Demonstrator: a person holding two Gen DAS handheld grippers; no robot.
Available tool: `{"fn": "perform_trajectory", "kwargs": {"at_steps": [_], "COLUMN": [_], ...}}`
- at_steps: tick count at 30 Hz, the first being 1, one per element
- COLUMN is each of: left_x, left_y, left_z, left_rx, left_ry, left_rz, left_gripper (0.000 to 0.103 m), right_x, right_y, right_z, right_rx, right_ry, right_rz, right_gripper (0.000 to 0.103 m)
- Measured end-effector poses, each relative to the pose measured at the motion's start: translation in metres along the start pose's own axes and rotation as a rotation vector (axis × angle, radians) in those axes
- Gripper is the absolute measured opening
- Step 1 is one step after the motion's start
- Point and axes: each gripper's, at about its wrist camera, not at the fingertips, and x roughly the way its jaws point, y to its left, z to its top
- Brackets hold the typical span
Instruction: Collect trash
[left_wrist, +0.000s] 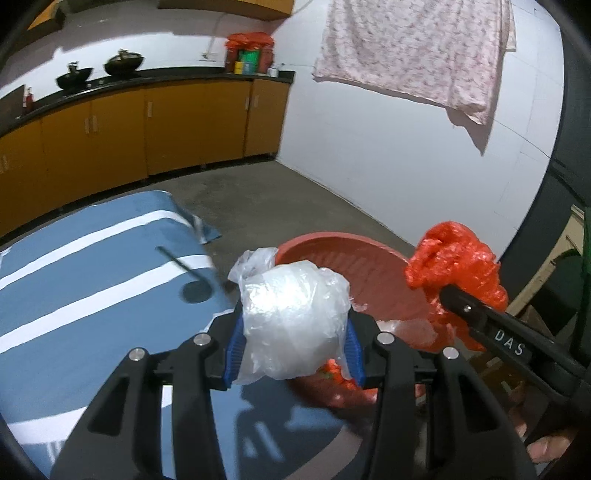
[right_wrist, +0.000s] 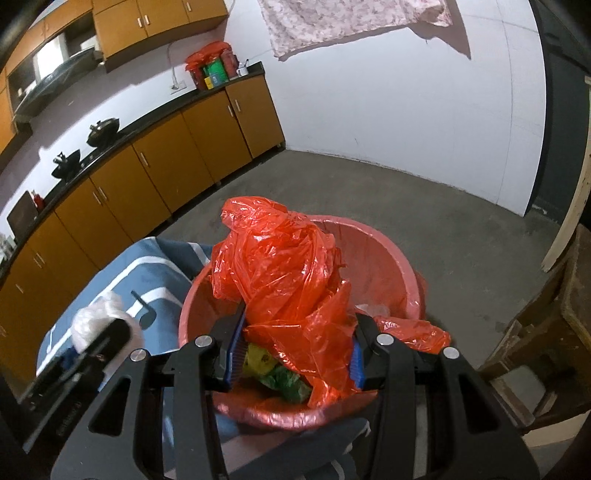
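Left claw (left_wrist: 293, 332): its blue pads are pressing on both sides of a crumpled clear plastic bag (left_wrist: 291, 317) and are holding it up above the near rim of the red basin (left_wrist: 332, 247).
Right claw (right_wrist: 293, 354): it is clamping a bunched orange plastic bag (right_wrist: 291, 273) and is holding it over the basin's opening; in the left wrist view the bag is hanging at the basin's right rim.
Red basin: it is sitting on the grey floor (right_wrist: 406, 195), just beside the blue striped cloth (left_wrist: 74, 277), and is lined with thin reddish film.
Inside the basin: yellow and green wrappers (right_wrist: 273, 373) are lying at the bottom, under the orange bag.
Blue striped cloth: it is covering a low surface to the left of the basin; a dark ladle-like utensil (left_wrist: 192, 280) is lying on it.
Background: orange cabinets (right_wrist: 155, 158) under a dark bench are running along the wall, with two dark pans (left_wrist: 99, 70) sitting on top; a patterned cloth (left_wrist: 410, 48) is hanging on the white wall.
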Motion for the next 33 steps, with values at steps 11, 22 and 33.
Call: {"fn": "perform_trajectory", "kwargs": {"at_steps": [11, 22, 33], "left_x": [0.055, 0.06, -0.06], "left_y": [-0.019, 0.001, 0.054], "left_z": [0.008, 0.003, -0.037], "left_rx": [0.023, -0.029, -0.029], "left_ry": [0.062, 0.096, -0.079], "left_rz": [-0.074, -0.071, 0.168], "left_gripper": [0.049, 0.072, 0.099], "right_x": [0.021, 0.009, -0.071], "right_y": [-0.011, -0.027, 0.001], "right_z": [0.018, 0.017, -0.034], "right_rx": [0.05, 0.098, -0.134], "right_ry": [0.008, -0.015, -0.274], "right_rz": [0.032, 0.058, -0.152], "right_gripper": [0.047, 0.075, 0.101]}}
